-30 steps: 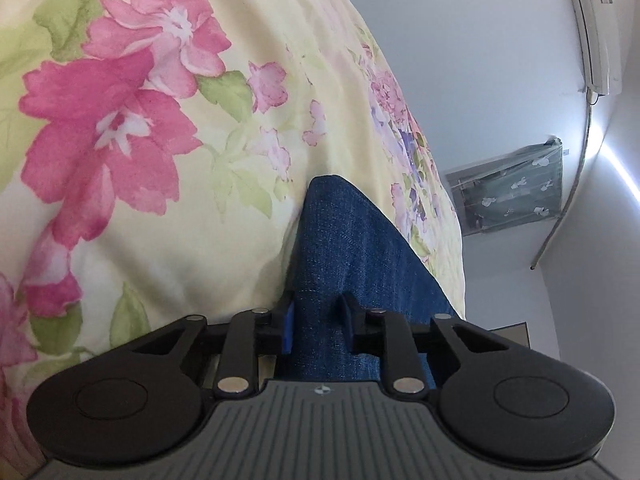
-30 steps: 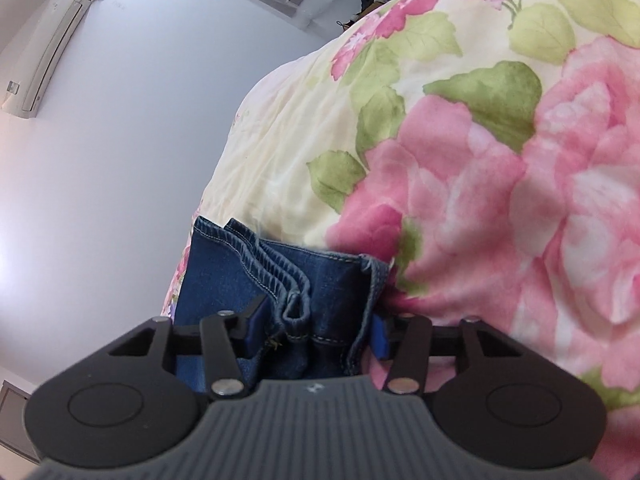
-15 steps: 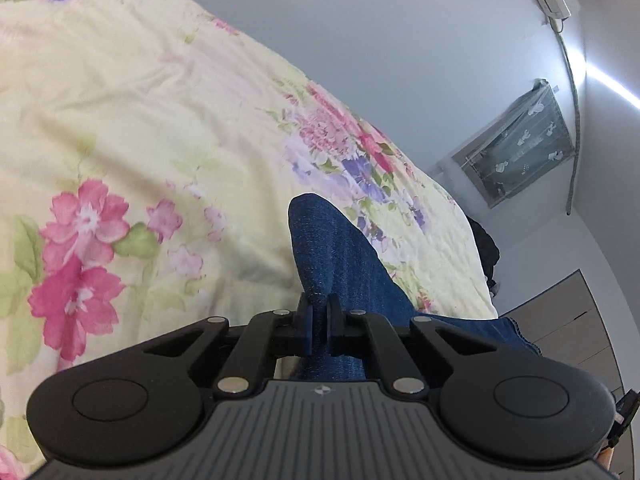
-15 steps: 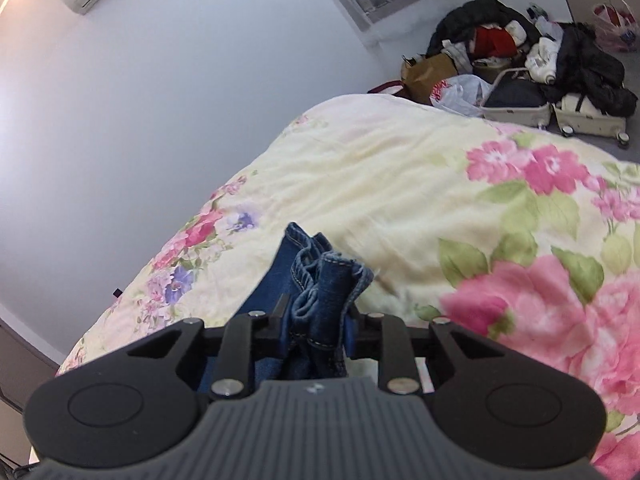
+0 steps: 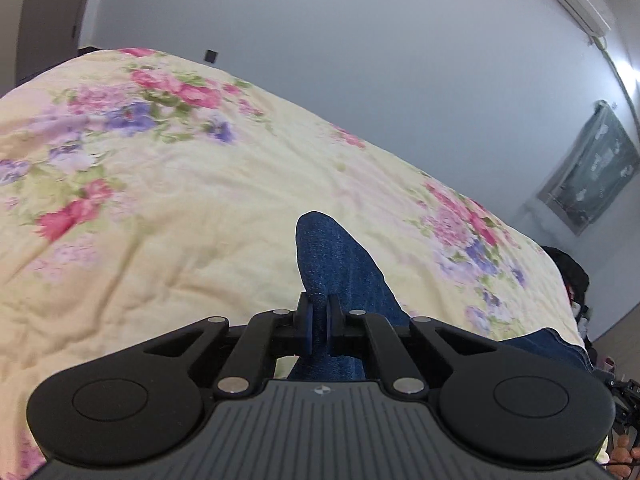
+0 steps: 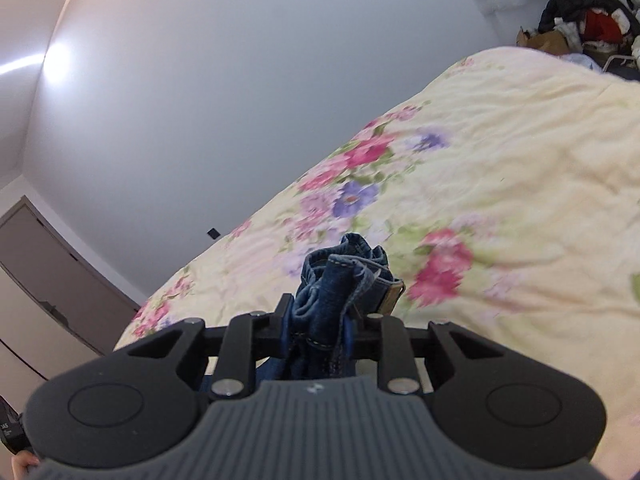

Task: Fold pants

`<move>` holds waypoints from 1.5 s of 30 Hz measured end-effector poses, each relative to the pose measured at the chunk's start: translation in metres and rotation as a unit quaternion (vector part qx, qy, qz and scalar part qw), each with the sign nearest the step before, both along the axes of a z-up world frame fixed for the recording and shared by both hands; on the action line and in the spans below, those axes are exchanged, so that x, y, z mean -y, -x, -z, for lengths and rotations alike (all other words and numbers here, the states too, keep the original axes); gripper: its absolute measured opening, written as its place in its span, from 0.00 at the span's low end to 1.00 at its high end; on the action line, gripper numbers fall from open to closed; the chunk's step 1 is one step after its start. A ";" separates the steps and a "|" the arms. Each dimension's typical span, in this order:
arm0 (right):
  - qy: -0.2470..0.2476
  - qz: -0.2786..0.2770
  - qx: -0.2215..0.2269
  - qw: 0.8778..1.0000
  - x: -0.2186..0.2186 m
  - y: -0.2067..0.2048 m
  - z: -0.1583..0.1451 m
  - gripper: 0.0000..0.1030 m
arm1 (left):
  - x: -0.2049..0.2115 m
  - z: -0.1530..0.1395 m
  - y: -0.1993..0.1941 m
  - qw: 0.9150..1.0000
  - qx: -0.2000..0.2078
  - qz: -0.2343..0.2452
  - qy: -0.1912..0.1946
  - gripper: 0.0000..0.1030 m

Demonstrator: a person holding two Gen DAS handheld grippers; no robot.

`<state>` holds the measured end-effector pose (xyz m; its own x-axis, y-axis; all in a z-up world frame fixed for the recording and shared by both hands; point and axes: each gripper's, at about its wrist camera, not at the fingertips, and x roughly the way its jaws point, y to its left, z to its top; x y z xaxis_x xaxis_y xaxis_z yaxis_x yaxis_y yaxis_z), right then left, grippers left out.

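With both sets of jaws clamped nearly shut on denim, each gripper has a piece of the pants pinched between its blue pads. Left gripper [image 5: 318, 322]: jaws closed down to a thin gap, a smooth fold of the pants [image 5: 340, 268] sandwiched between them, fabric rising past the tips as a rounded hump. More denim runs off to the right behind the gripper body and shows again at the lower right, near the bed edge. Right gripper [image 6: 318, 326]: jaws closed on a thicker bunch, the stitched, hemmed end of the pants [image 6: 344, 276] crumpled and sticking up past the tips, with what looks like a tan patch on its right side. Cannot tell which part of the garment the left one holds.

Pants are held up off the bed [image 5: 180, 208] at both grips; below and beyond them lies the pale yellow floral quilt, wrinkled, some motion blur in the right view. Grey wall [image 5: 360, 60] behind the bed. Air conditioner [image 5: 568, 0] top right in the left view, covered window [image 5: 592, 168] lower down. Pile of clothes and bags [image 6: 580, 20] past the far end of the bed in the right view, door [image 6: 48, 272] at left.
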<state>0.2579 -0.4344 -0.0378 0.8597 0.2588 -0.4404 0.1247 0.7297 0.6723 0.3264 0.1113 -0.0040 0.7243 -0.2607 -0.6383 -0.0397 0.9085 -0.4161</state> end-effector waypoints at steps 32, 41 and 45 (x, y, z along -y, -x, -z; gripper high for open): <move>0.267 0.101 0.031 0.958 -0.087 0.093 0.078 0.38 | -0.035 0.076 0.076 0.990 -0.041 0.039 -0.126 0.21; 0.295 -0.028 -0.025 0.955 -0.114 0.066 0.100 0.04 | -0.024 0.114 0.077 0.982 -0.099 0.048 -0.156 0.15; 0.290 -0.044 -0.068 0.954 -0.112 0.058 0.116 0.00 | -0.013 0.127 0.071 0.968 -0.137 0.063 -0.202 0.12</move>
<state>0.2000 -0.3224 -0.1543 0.7709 0.0059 -0.6369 0.1037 0.9854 0.1347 0.2551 0.1238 -0.1313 0.4925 -0.0257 -0.8700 0.0245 0.9996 -0.0157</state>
